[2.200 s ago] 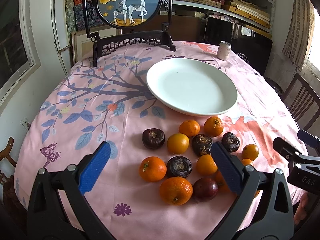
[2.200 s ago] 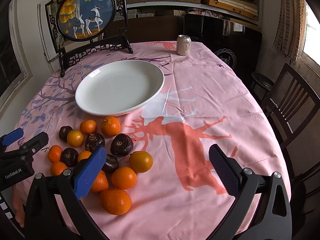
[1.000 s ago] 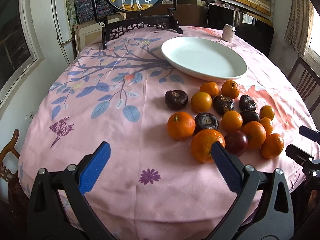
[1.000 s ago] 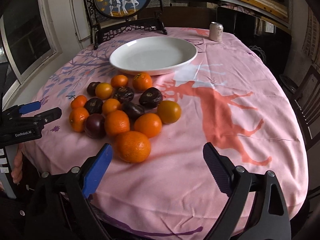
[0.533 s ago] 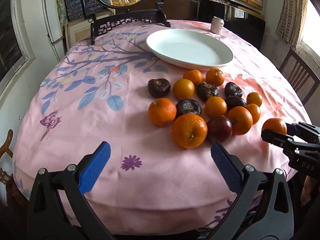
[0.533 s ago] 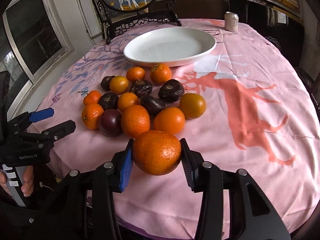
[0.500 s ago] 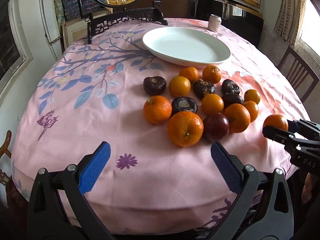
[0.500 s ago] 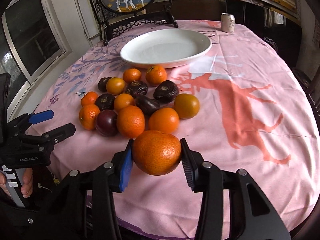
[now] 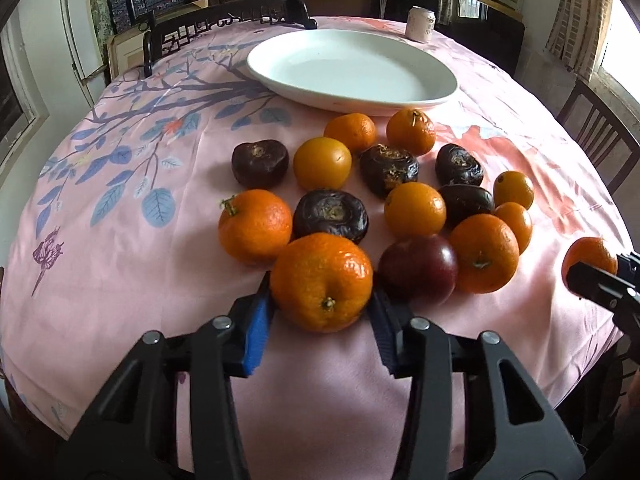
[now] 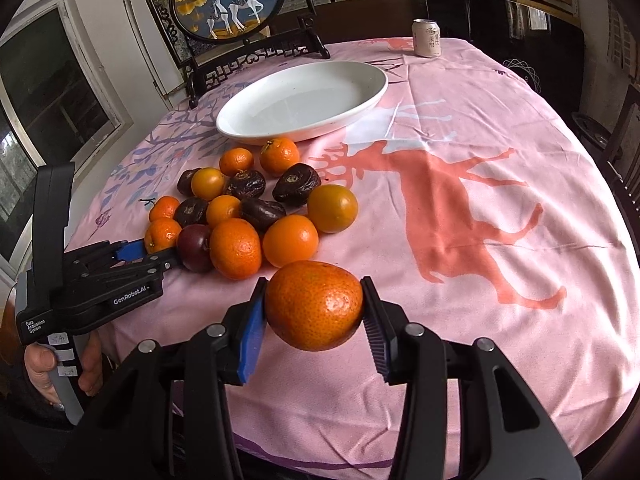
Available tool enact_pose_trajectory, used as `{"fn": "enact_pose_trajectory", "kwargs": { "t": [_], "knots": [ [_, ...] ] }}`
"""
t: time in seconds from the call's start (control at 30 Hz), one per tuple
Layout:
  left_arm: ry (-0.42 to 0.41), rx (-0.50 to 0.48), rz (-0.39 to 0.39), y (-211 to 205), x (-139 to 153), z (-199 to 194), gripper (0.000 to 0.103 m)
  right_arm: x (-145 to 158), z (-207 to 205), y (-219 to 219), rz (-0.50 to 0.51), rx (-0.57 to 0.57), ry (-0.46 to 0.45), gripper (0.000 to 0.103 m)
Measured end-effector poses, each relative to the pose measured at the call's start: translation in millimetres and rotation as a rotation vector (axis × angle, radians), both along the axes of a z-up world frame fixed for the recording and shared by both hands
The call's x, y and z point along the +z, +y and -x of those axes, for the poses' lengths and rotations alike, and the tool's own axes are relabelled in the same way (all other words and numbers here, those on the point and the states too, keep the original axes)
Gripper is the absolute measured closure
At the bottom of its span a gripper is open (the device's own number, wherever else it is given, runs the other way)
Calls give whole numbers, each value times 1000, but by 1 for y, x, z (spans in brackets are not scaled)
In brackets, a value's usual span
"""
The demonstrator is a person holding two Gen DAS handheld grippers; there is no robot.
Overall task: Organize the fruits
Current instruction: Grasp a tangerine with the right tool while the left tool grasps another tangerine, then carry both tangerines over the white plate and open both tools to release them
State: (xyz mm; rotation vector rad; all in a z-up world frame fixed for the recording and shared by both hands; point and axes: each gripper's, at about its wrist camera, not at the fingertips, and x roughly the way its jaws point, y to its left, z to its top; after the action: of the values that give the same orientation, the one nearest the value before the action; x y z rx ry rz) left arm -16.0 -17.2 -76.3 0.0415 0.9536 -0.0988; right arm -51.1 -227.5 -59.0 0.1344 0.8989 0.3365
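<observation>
A cluster of several oranges and dark wrinkled fruits (image 9: 392, 184) lies on the pink tablecloth in front of an empty white plate (image 9: 352, 68), also seen in the right wrist view (image 10: 304, 100). My left gripper (image 9: 322, 312) is shut on a large orange (image 9: 322, 280) at the near edge of the cluster, resting on the cloth. My right gripper (image 10: 314, 320) is shut on another large orange (image 10: 314, 304) and holds it above the cloth, to the right of the cluster. That orange shows in the left wrist view (image 9: 588, 256).
A drinks can (image 10: 426, 38) stands behind the plate. A round painted screen on a dark stand (image 10: 236, 0) is at the table's back. Wooden chairs (image 9: 596, 136) stand to the right. A dark red plum (image 9: 418, 268) touches the left gripper's orange.
My left gripper has moved forward and closed on the nearest large orange. My right gripper, which closed on its orange about a second ago, still holds it raised.
</observation>
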Motion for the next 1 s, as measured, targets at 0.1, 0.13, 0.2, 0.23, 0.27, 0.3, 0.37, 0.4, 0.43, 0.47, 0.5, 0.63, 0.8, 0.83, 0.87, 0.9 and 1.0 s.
{"fn": "enact_pose_trajectory", "kwargs": {
  "t": [0.1, 0.13, 0.2, 0.23, 0.27, 0.3, 0.37, 0.4, 0.43, 0.47, 0.5, 0.63, 0.8, 0.83, 0.87, 0.9, 1.0],
  "knots": [
    [-7, -2, 25, 2, 4, 2, 59, 3, 1, 4, 3, 12, -14, 57],
    [-16, -1, 34, 4, 8, 5, 59, 4, 1, 5, 4, 15, -19, 57],
    [-33, -1, 49, 8, 17, 9, 59, 6, 0, 7, -1, 20, -24, 57],
    [-45, -1, 58, 11, 23, 12, 59, 7, -1, 8, -6, 23, -26, 57],
    [-56, 0, 62, 13, 29, 13, 59, 8, -3, 9, -11, 28, -26, 57],
    [-67, 1, 68, 15, 35, 14, 59, 9, -6, 10, -18, 35, -24, 57],
    [-66, -11, 86, 16, 45, 9, 59, 11, -14, 13, -34, 51, -18, 57],
    [-62, -22, 97, 16, 52, 2, 59, 13, -20, 14, -37, 57, -17, 57],
    [-60, -32, 103, 15, 58, -4, 59, 17, -28, 16, -36, 65, -18, 57],
    [-59, -46, 103, 13, 65, -16, 59, 21, -37, 19, -30, 77, -22, 57],
    [-59, -54, 100, 12, 73, -29, 59, 27, -49, 22, -27, 95, -25, 57],
    [-54, -30, 82, 11, 96, -106, 58, 54, -119, 32, -23, 142, -34, 57],
    [15, 24, 115, 12, 92, -237, 58, 57, -242, 56, 68, 180, -36, 57],
    [36, 39, 100, 10, 84, -263, 58, 50, -263, 61, 96, 184, -14, 57],
    [57, 53, 101, 9, 76, -280, 58, 40, -283, 64, 115, 187, 16, 57],
    [79, 58, 112, 9, 68, -293, 58, 30, -301, 65, 120, 188, 52, 57],
    [141, 63, 150, 8, 49, -326, 58, 15, -332, 69, 129, 188, 90, 57]
  ]
}}
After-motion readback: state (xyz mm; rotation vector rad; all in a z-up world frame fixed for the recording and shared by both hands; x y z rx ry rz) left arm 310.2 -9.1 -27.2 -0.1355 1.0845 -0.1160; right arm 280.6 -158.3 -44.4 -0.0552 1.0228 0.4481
